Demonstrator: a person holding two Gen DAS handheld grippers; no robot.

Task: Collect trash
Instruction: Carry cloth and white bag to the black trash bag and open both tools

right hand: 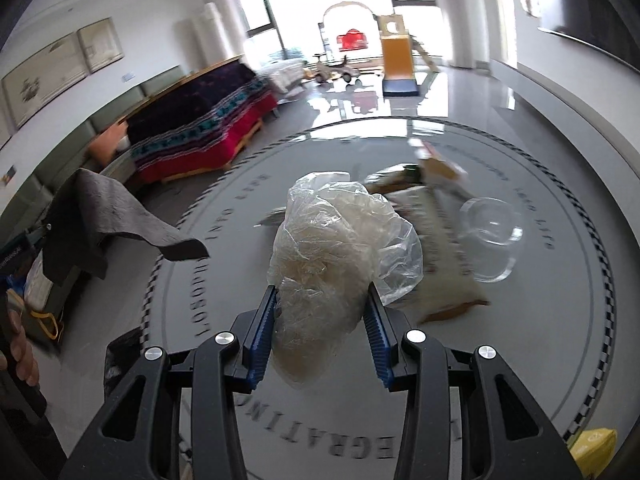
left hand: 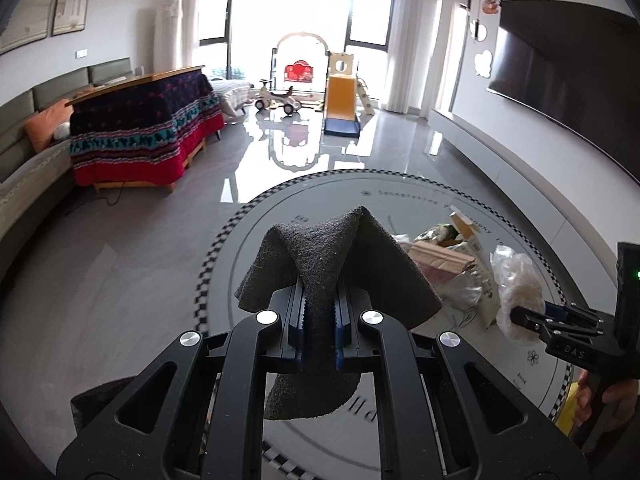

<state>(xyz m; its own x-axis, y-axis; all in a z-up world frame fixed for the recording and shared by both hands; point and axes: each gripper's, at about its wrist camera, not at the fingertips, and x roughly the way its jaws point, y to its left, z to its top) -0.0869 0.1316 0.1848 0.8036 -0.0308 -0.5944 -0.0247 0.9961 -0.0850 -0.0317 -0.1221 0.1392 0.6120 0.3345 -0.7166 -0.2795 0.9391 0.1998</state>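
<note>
- Gripping one dark grey cloth (left hand: 332, 256), the left gripper (left hand: 320, 316) is clamped nearly closed, above the round table (left hand: 280, 216).
- One crumpled clear plastic bag (right hand: 332, 248) is pinched in the right gripper (right hand: 322, 320), partly open, over the table.
- One trash pile (right hand: 424, 200) lies on the table beyond the bag.
- One clear glass dish (right hand: 494, 232) sits right of the pile.
</note>
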